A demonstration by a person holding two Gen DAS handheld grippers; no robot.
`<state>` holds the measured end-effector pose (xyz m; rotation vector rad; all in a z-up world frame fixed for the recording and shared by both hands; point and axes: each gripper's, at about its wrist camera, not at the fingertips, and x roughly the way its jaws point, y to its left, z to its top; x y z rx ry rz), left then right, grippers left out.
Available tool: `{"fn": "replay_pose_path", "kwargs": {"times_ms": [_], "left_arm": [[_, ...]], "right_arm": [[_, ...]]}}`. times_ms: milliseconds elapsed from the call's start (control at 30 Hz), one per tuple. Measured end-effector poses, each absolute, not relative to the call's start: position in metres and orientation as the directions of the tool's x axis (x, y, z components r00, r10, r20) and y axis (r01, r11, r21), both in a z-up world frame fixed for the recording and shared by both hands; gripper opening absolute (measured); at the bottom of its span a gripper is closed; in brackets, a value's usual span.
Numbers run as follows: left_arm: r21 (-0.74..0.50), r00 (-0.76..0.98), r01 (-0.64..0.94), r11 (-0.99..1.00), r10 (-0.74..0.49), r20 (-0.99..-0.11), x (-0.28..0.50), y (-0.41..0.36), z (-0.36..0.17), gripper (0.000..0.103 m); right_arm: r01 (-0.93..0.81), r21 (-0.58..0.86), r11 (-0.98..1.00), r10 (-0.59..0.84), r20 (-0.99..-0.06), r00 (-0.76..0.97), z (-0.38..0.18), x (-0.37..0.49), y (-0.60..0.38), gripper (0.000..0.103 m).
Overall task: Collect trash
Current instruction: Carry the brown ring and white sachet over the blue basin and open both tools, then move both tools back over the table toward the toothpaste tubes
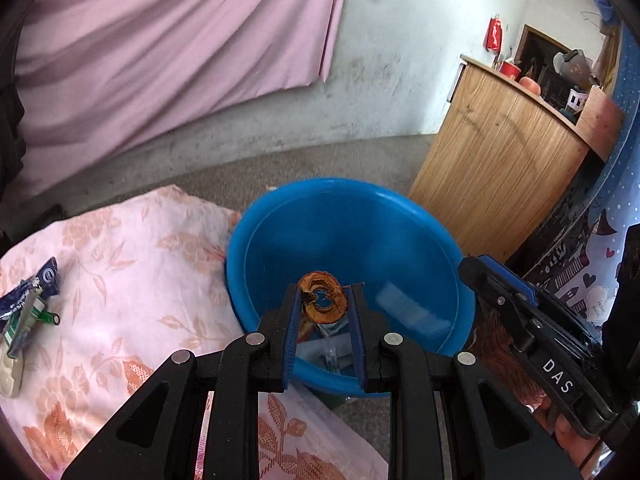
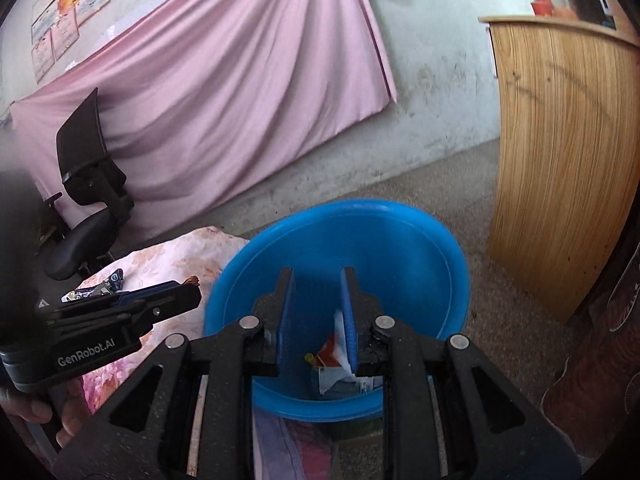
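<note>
holding a curled brown peel [image 1: 323, 299] in my left gripper [image 1: 324, 298] over the blue basin [image 1: 280, 240] (wrappers inside); right gripper [image 2: 316, 280] parted, empty.

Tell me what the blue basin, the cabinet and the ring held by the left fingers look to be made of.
Blue basin: glossy moulded plastic, going by its sheen. Cabinet: wood or wood-look laminate, with visible grain lines. Ring: brown and shrivelled, perhaps dried fruit or peel; unclear.
</note>
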<state>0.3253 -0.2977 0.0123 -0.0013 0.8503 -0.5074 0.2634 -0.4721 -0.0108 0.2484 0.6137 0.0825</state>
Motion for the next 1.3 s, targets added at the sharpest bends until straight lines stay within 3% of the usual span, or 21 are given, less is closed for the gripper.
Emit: {"fn": "replay_pose_path", "kwargs": {"times_ms": [333,400,567,633,700,867,1000,1300], "left_arm": [[-0.238,0.495,0.405,0.883,-0.431,-0.755,0.336,-0.297,0.003,0.021],[-0.243,0.496,0.399,0.884,-0.432,-0.753,0.336,-0.295,0.003,0.030],[-0.244,0.512,0.384,0.891,-0.425,-0.746,0.332,-0.288,0.005,0.035],[-0.241,0.521,0.378,0.894,-0.420,-0.743,0.331,-0.286,0.007,0.041],[-0.245,0.544,0.364,0.899,-0.419,-0.727,0.328,-0.279,0.010,0.058],[-0.267,0.621,0.308,0.913,-0.406,-0.671,0.320,-0.257,0.018,0.082],[-0.278,0.675,0.283,0.918,-0.397,-0.623,0.311,-0.237,0.026,0.097],[-0.259,0.824,0.164,0.952,-0.277,-0.494,0.276,-0.187,0.049,0.100]], "right_arm": [[0.006,0.261,0.965,0.155,-0.592,0.791,-0.015,0.270,-0.471,0.051],[0.007,0.261,0.965,0.155,-0.594,0.789,-0.015,0.271,-0.472,0.052],[0.008,0.261,0.965,0.153,-0.589,0.793,-0.014,0.270,-0.472,0.066],[0.007,0.259,0.966,0.150,-0.584,0.798,-0.013,0.269,-0.472,0.073],[0.010,0.256,0.967,0.145,-0.579,0.802,-0.011,0.268,-0.472,0.081],[0.011,0.267,0.964,0.142,-0.549,0.823,-0.005,0.264,-0.474,0.103],[0.015,0.264,0.964,0.130,-0.521,0.844,0.003,0.259,-0.474,0.103],[-0.031,0.260,0.965,0.141,-0.414,0.899,0.029,0.246,-0.458,0.103]]}}
